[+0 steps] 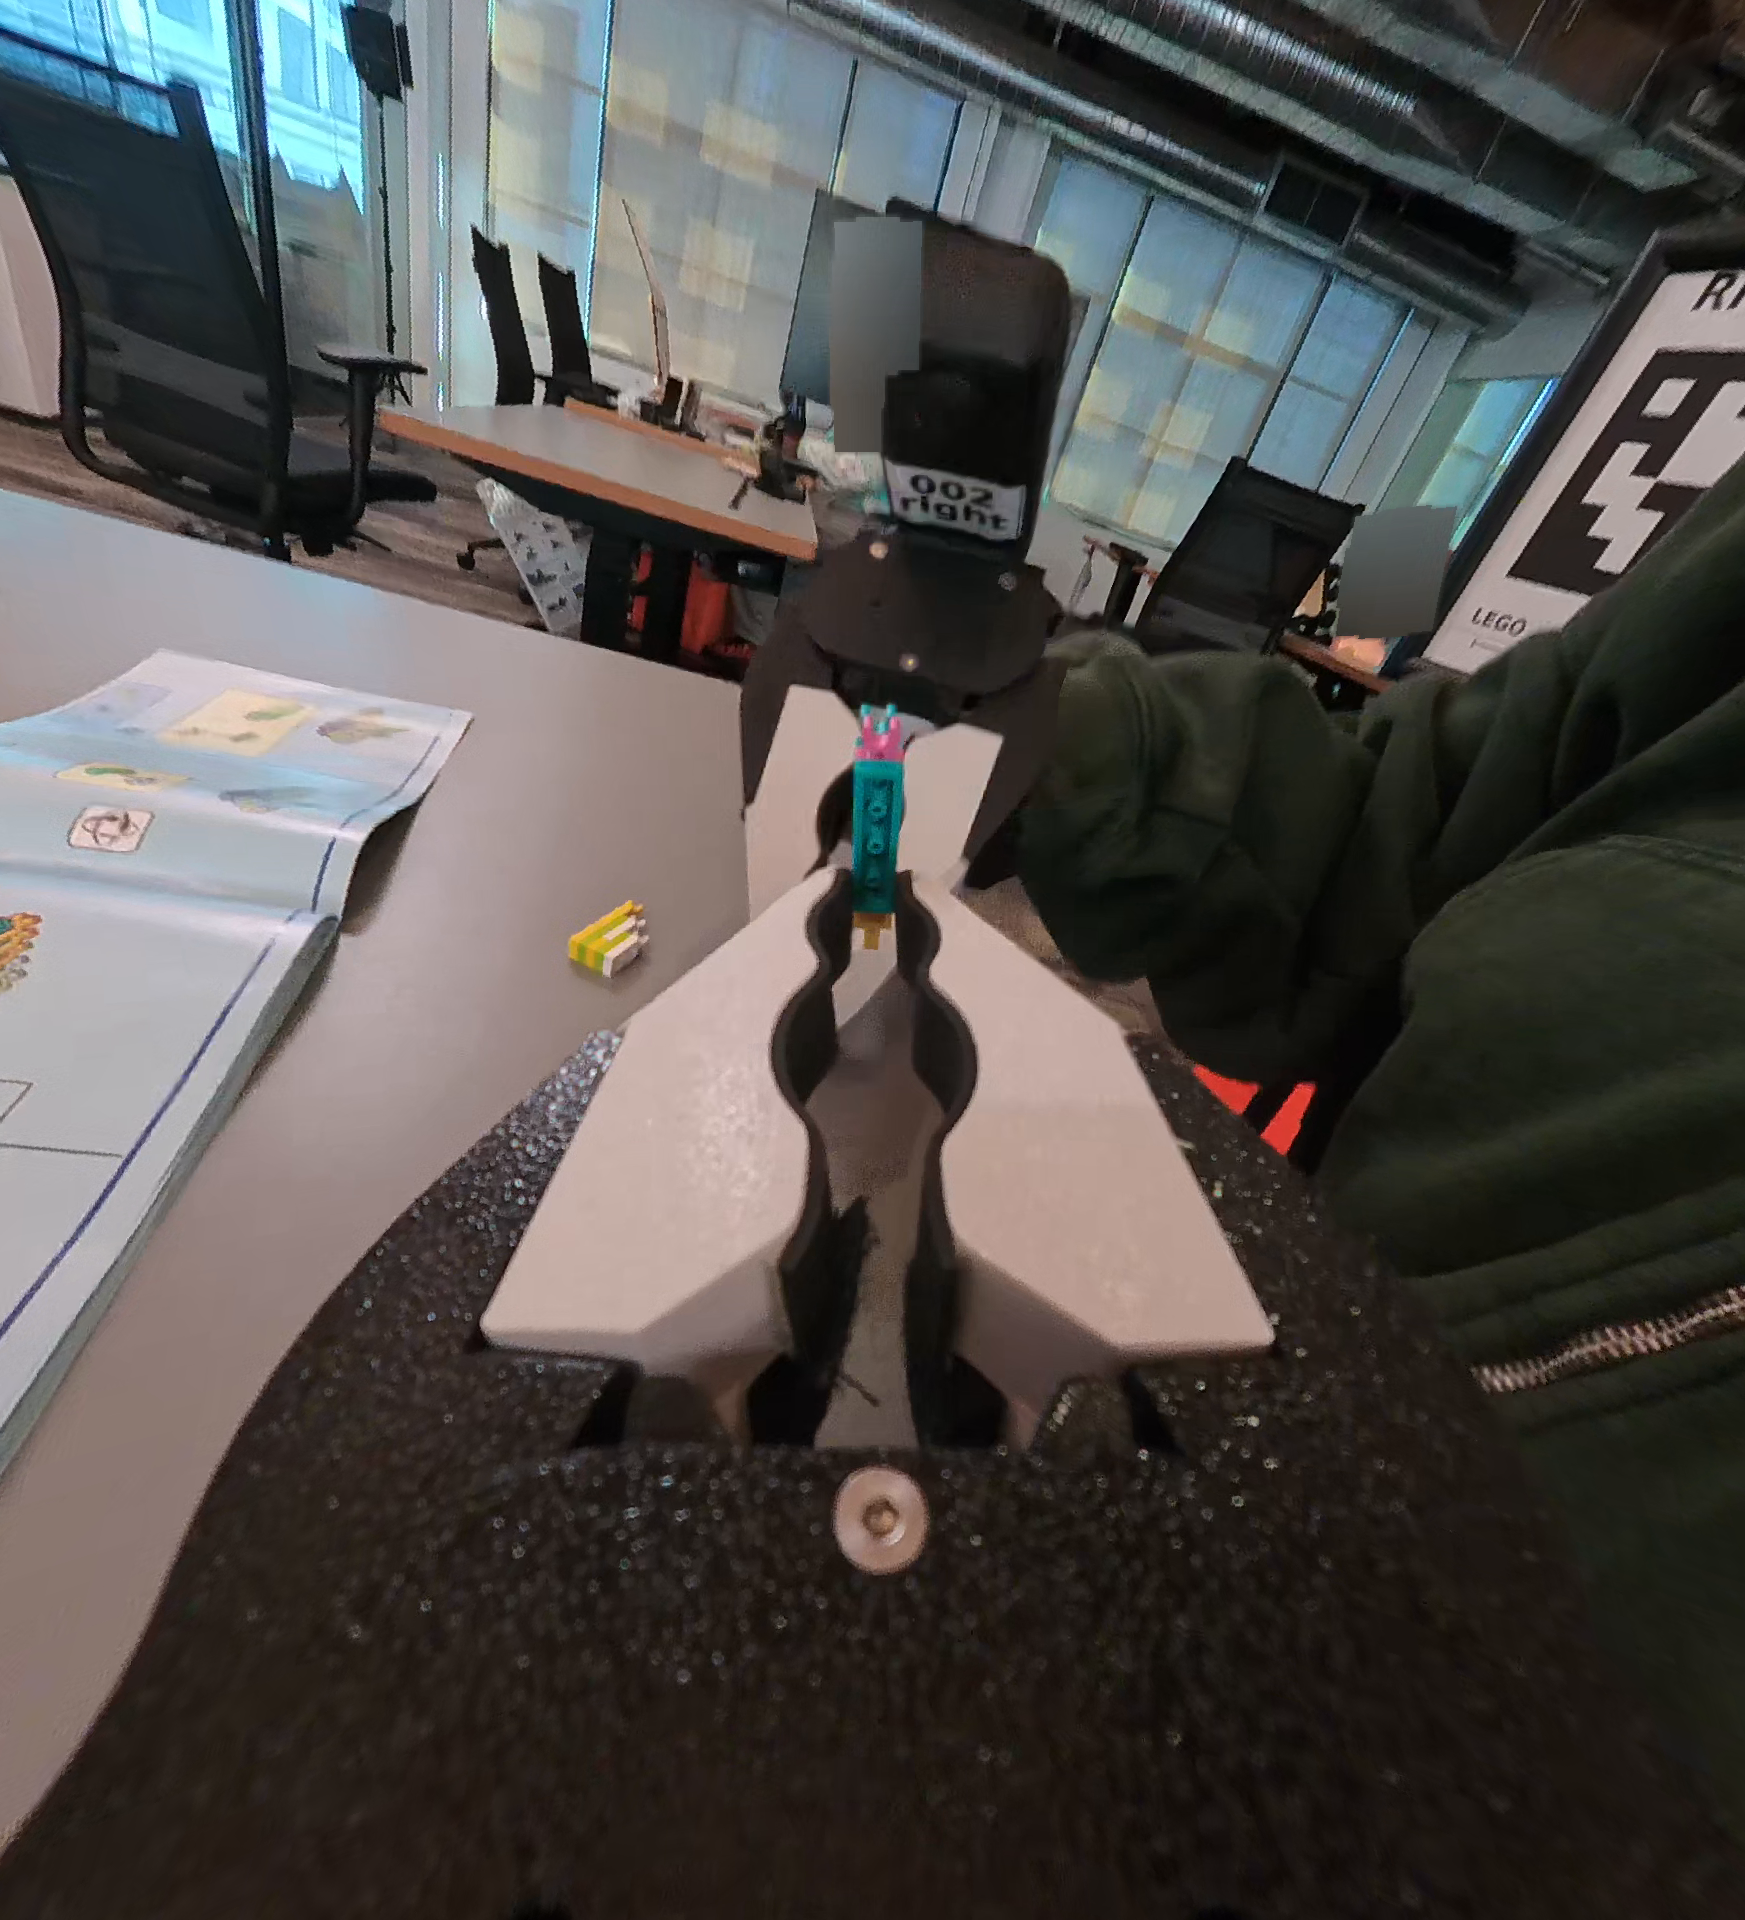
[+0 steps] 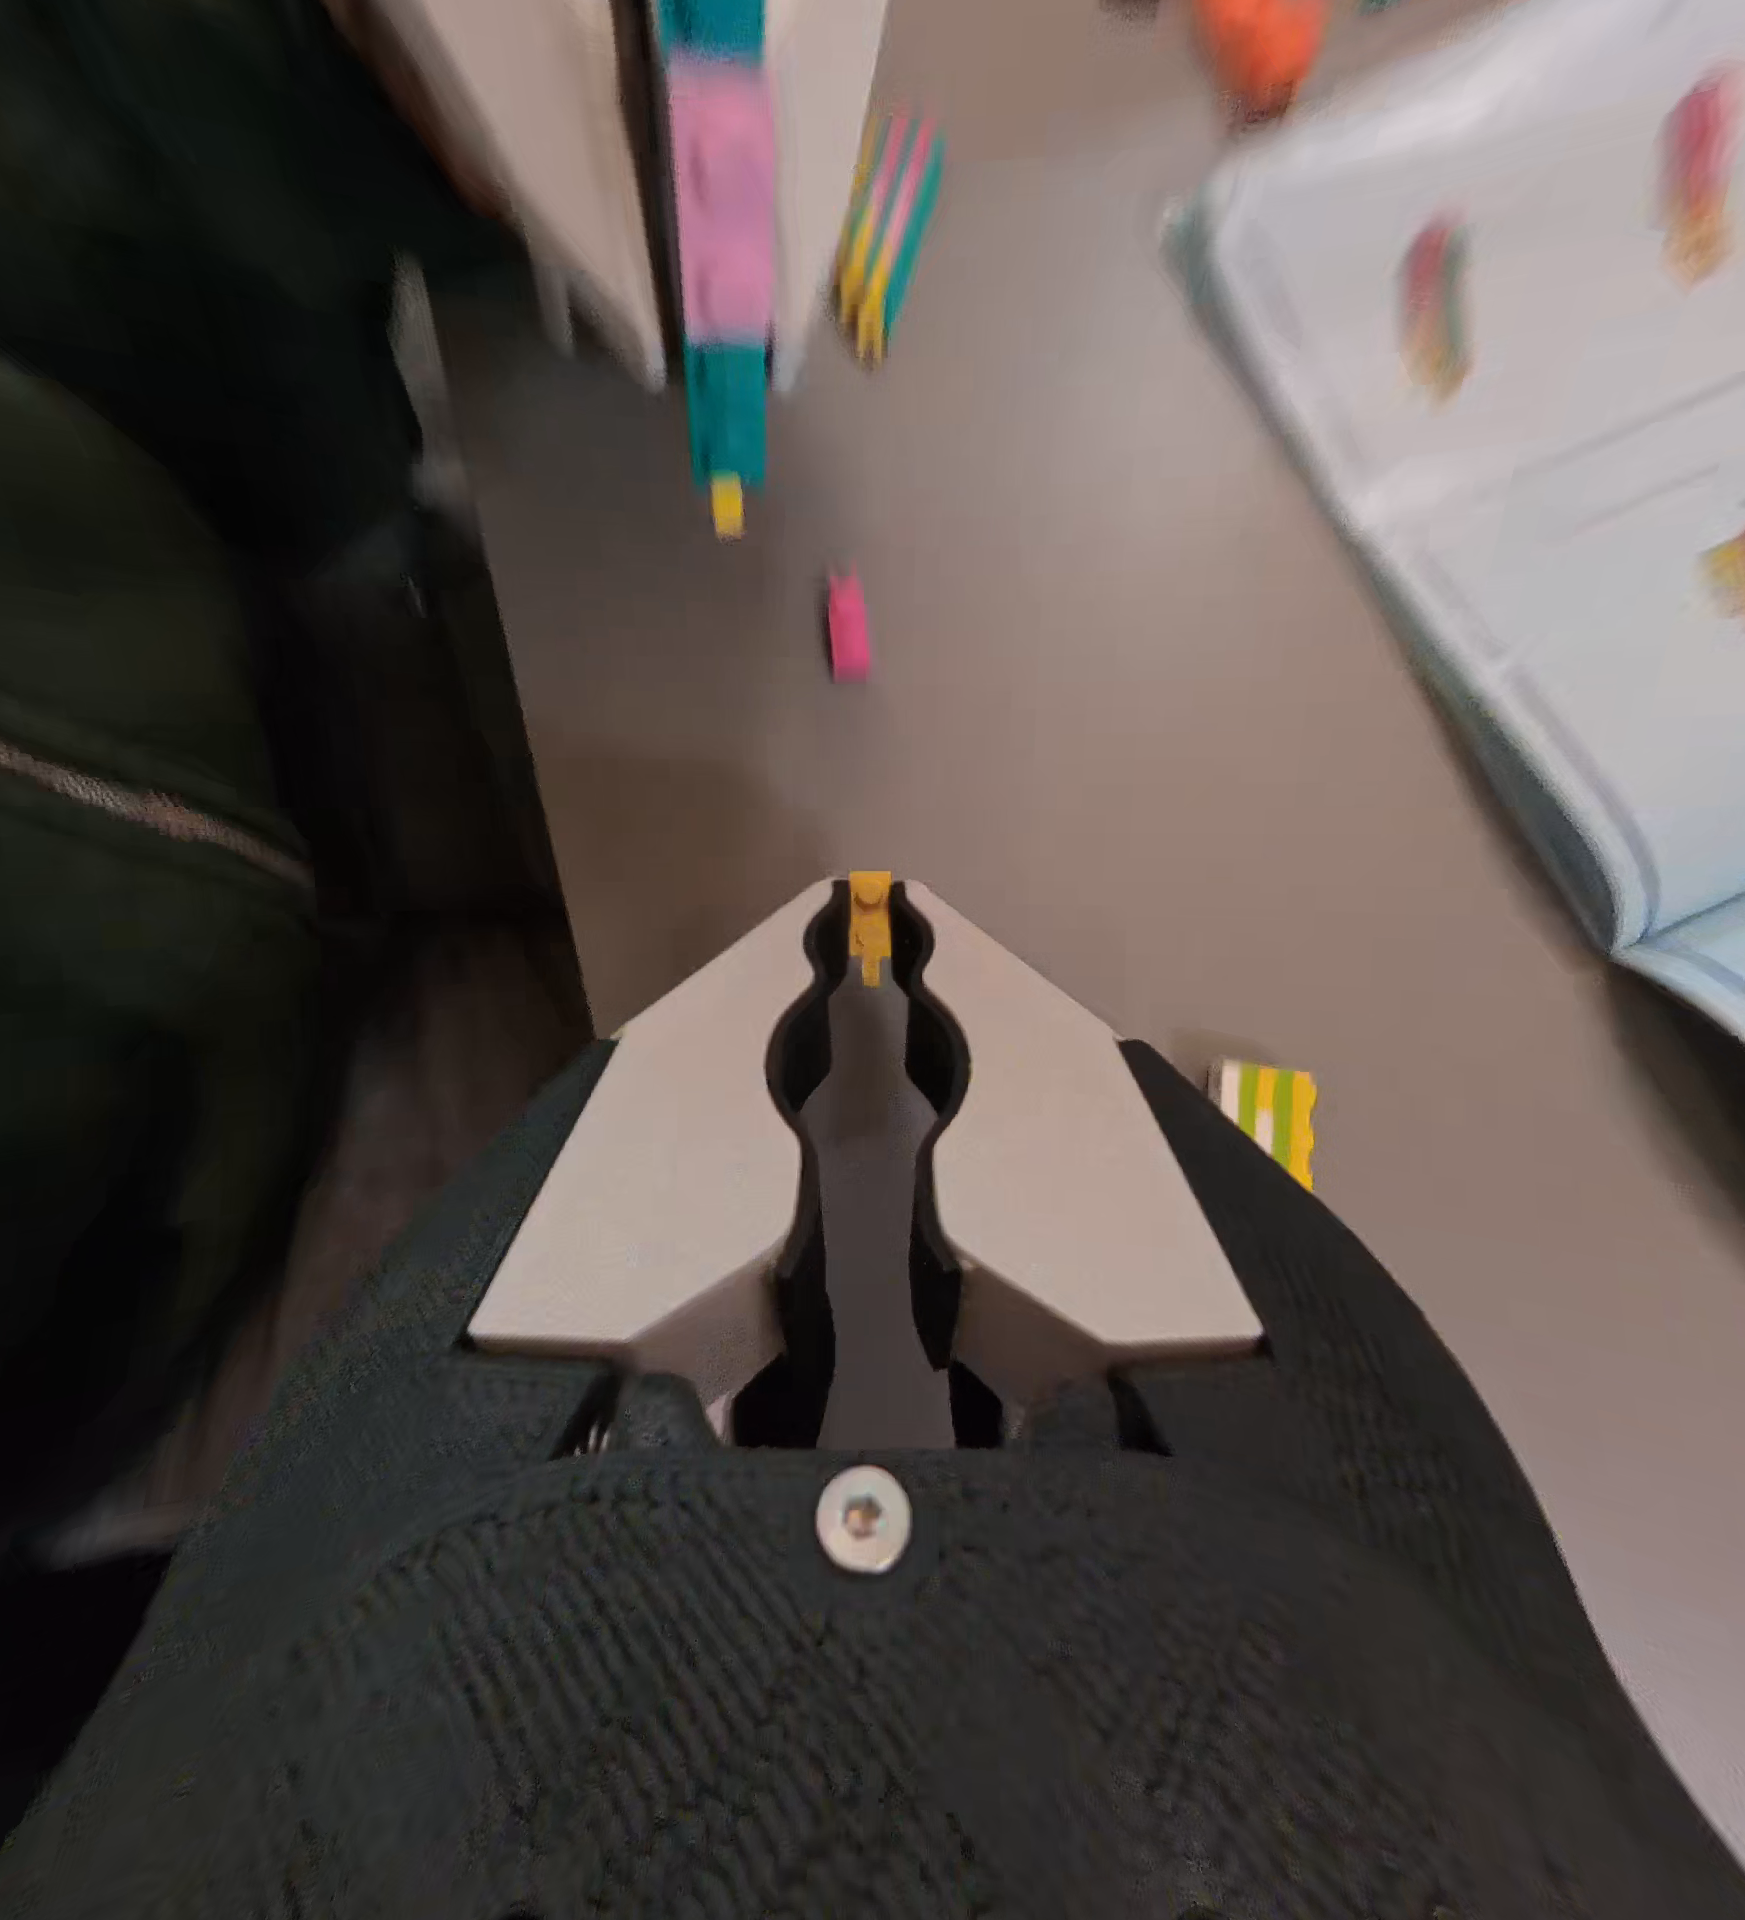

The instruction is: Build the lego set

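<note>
My left gripper (image 1: 873,891) is shut on a teal and pink brick assembly (image 1: 878,821) and holds it above the grey table (image 1: 494,810). A small yellow part (image 1: 872,928) shows at the assembly's near end. In the blurred right wrist view the same assembly (image 2: 728,260) sticks out between the left gripper's fingers (image 2: 546,156), with a yellow tip (image 2: 728,506). My right gripper (image 2: 870,894) is shut on a small yellow piece (image 2: 869,920), a short way from that tip. In the left wrist view the right gripper's white fingers (image 1: 795,790) face mine just behind the assembly.
An open instruction booklet (image 1: 120,935) (image 2: 1574,520) lies on the table. A yellow, green and white brick block (image 1: 608,940) (image 2: 1268,1127), a pink piece (image 2: 847,629) and a striped brick stack (image 2: 889,229) lie loose. A person's dark green sleeve (image 1: 1470,831) fills one side. The grippers' ends are close to 9 cm from one another.
</note>
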Action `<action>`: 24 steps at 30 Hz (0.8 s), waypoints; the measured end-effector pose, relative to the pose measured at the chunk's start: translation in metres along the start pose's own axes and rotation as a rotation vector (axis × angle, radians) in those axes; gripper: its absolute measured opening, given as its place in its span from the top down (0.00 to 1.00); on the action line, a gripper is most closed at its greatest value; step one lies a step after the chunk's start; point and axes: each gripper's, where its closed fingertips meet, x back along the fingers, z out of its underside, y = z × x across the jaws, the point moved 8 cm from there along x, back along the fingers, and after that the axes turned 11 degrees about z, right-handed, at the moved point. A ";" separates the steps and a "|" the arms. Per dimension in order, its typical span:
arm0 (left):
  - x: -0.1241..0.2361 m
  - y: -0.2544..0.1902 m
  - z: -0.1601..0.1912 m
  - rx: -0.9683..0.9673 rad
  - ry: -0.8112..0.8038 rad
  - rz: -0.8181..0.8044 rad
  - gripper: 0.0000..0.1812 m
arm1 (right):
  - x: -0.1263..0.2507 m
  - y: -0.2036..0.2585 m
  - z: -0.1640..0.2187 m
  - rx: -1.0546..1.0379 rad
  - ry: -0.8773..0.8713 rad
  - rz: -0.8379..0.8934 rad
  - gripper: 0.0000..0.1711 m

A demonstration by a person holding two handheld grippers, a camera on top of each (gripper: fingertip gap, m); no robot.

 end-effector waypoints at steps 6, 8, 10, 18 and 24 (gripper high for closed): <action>0.009 -0.004 -0.015 -0.015 -0.212 0.041 0.97 | 0.034 0.008 -0.043 -0.325 -0.659 -0.166 0.97; 0.009 -0.005 -0.015 -0.021 -0.219 0.043 0.97 | 0.037 0.009 -0.046 -0.361 -0.718 -0.195 0.97; 0.008 -0.006 -0.017 -0.019 -0.238 0.055 0.97 | 0.035 0.009 -0.047 -0.367 -0.715 -0.204 0.97; 0.006 -0.009 -0.019 -0.029 -0.280 0.088 0.97 | 0.032 0.008 -0.048 -0.429 -0.768 -0.252 0.97; 0.007 -0.008 -0.019 -0.008 -0.304 0.087 0.97 | 0.026 0.010 -0.046 -0.499 -0.841 -0.275 0.97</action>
